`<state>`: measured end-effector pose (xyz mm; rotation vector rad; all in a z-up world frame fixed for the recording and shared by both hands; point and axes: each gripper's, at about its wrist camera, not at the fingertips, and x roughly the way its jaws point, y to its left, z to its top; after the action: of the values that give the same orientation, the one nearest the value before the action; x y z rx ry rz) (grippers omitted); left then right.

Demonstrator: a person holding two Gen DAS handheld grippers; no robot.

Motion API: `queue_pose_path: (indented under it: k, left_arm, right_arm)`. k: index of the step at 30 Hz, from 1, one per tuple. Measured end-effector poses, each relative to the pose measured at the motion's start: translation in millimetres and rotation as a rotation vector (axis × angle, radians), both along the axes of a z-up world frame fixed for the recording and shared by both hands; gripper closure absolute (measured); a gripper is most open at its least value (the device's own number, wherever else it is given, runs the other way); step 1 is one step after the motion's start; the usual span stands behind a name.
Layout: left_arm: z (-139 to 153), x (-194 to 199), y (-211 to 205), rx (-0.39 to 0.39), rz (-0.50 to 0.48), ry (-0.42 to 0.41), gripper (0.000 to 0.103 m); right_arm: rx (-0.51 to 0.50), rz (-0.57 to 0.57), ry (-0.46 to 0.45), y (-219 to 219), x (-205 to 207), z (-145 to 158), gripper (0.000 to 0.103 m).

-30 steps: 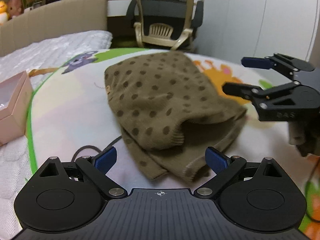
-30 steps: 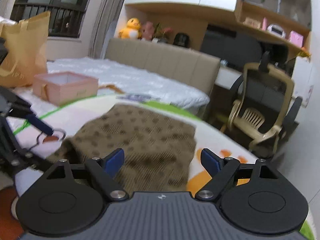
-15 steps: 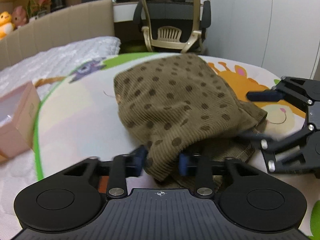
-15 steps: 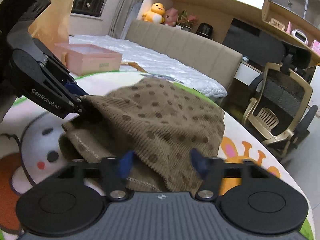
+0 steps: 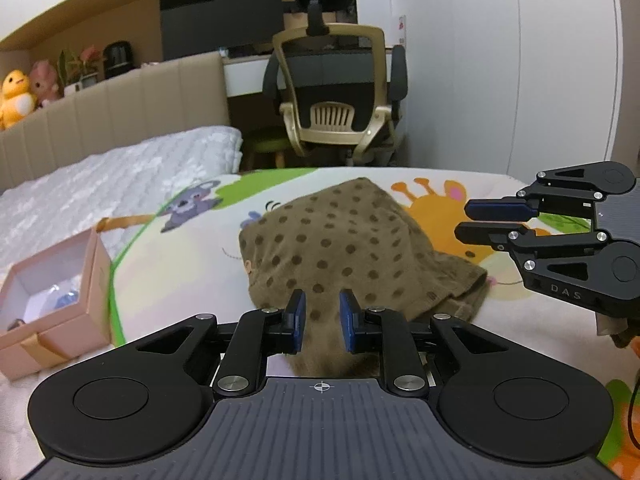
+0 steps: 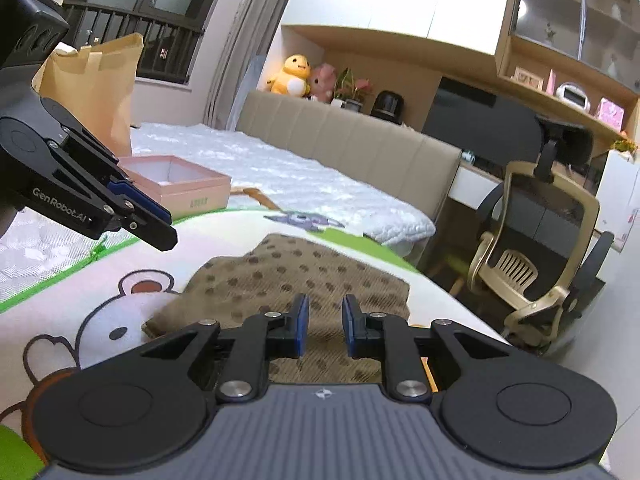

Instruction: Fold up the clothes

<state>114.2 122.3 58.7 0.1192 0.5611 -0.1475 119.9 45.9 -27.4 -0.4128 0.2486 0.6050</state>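
Brown corduroy with darker dots, that is the garment (image 5: 344,248), lying bunched on the cartoon-printed play mat (image 5: 180,264) spread over the bed. Its near edge rises toward me and fills the gap of my left gripper (image 5: 322,326); my jaws there are closing, and the cloth sits between the blue pads (image 5: 298,322), though the very spot where they meet the fabric is hidden behind the gripper body, so I cannot see how much cloth is caught. My right gripper (image 6: 323,326) is the same: its jaws are closing with the ribbed brown fabric between them, and the hem underneath is cut off by the black housing.

From my left camera the right gripper (image 5: 480,220) shows side-on at the edge, fingers nearly together, and whatever it pinches lies out of sight below it. From my right camera the left gripper (image 6: 156,220) juts in likewise, with no cloth visible at its tips.

A pink open box (image 5: 52,300) stands on the quilt just beside the mat; its contents are too small to make out. An office chair (image 5: 336,92) stands beyond the bed.
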Motion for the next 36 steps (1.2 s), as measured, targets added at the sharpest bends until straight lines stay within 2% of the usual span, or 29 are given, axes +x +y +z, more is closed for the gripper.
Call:
queue_pose_path:
  k: [5, 8, 11, 13, 15, 17, 19, 21, 24, 27, 30, 31, 32, 33, 34, 35, 36]
  left_arm:
    - [5, 5, 0, -0.018, 0.003, 0.012, 0.071]
    - [-1, 28, 1, -0.058, 0.002, 0.032, 0.071]
    - [-10, 70, 1, -0.108, -0.013, 0.043, 0.071]
    - [-17, 104, 1, -0.130, -0.019, 0.036, 0.071]
    - [-32, 140, 5, -0.134, -0.012, 0.079, 0.071]
    - [-46, 168, 9, -0.145, -0.016, 0.115, 0.071]
    - [-52, 181, 13, -0.162, -0.036, 0.127, 0.070]
    - [-53, 184, 16, -0.175, -0.046, 0.129, 0.070]
    - [-58, 186, 19, -0.188, -0.056, 0.124, 0.070]
    - [-60, 188, 23, -0.218, -0.047, 0.131, 0.069]
    - [-55, 180, 24, -0.237, -0.034, 0.122, 0.068]
    - [-51, 171, 22, -0.229, -0.020, 0.111, 0.065]
    - [-46, 160, 19, -0.215, 0.001, 0.092, 0.047]
    - [-42, 147, 16, -0.200, 0.024, 0.071, 0.027]
    - [-38, 128, 12, -0.189, 0.055, 0.035, 0.020]
    - [-36, 107, 6, -0.185, 0.076, 0.000, 0.010]
    - [-36, 87, -1, -0.183, 0.094, -0.032, 0.007]
  right_arm:
    - [0.010, -0.014, 0.054, -5, 12, 3, 0.085]
    - [0.025, -0.026, 0.151, -2, 37, -5, 0.084]
    - [0.048, -0.010, 0.291, 5, 70, -21, 0.081]
    - [0.034, 0.015, 0.380, 11, 87, -40, 0.069]
    - [0.002, 0.027, 0.389, 16, 92, -59, 0.066]
    - [-0.038, 0.054, 0.383, 15, 94, -57, 0.065]
    - [-0.027, 0.064, 0.383, 7, 103, -41, 0.050]
    - [0.029, 0.001, 0.356, -2, 125, -24, 0.041]
    - [0.142, -0.146, 0.392, -8, 174, -18, 0.040]
    - [0.191, -0.237, 0.515, -3, 210, -48, 0.039]
    - [0.267, -0.277, 0.567, -11, 209, -65, 0.031]
    - [0.293, -0.275, 0.566, -17, 200, -61, 0.031]
    - [0.312, -0.272, 0.549, -24, 188, -56, 0.030]
    - [0.322, -0.273, 0.518, -31, 175, -50, 0.020]
    - [0.320, -0.269, 0.481, -38, 159, -45, 0.004]
    - [0.314, -0.257, 0.440, -45, 140, -40, 0.000]
    - [0.307, -0.246, 0.400, -52, 122, -35, 0.000]
